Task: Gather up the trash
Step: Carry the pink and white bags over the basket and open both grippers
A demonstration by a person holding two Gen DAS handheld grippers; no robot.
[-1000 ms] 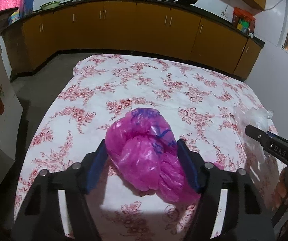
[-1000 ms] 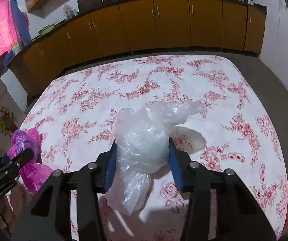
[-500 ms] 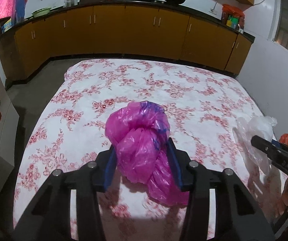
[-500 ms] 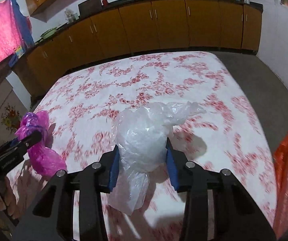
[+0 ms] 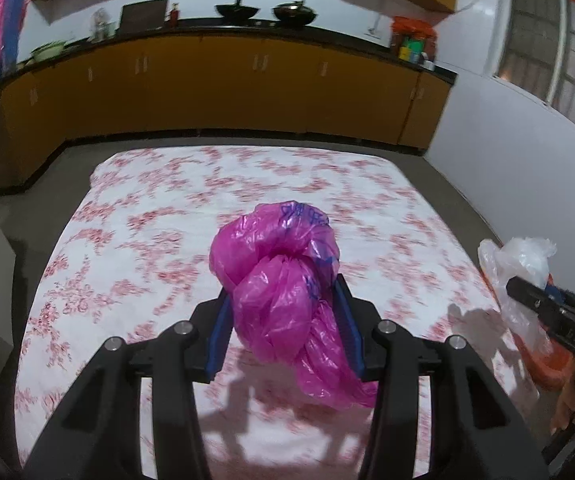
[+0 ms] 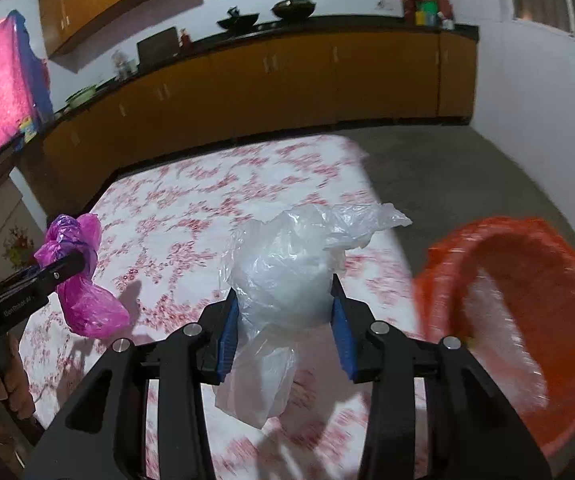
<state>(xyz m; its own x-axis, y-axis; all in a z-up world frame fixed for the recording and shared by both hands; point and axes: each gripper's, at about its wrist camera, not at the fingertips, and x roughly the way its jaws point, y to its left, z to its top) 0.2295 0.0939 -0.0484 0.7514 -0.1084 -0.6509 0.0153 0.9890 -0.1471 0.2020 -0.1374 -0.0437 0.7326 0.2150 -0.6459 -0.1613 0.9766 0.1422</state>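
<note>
Trash: pink plastic bag (image 5: 283,280) clamped in left claw (image 5: 285,320), lifted off the floral-cloth counter (image 5: 159,240), its tail hanging below the pads. Clear plastic bag (image 6: 287,276) clamped in right claw (image 6: 285,320), also off the cloth. Orange bin (image 6: 527,320) just right of the clear bag, beside the counter edge, blurred.

The knotted bag (image 5: 283,280) is bright pink with blue print; the other bag (image 6: 287,276) is translucent white. The tabletop (image 5: 159,216) cloth is white with red flowers. The basket (image 6: 527,304) is orange, the cabinets (image 5: 247,88) mustard yellow.
</note>
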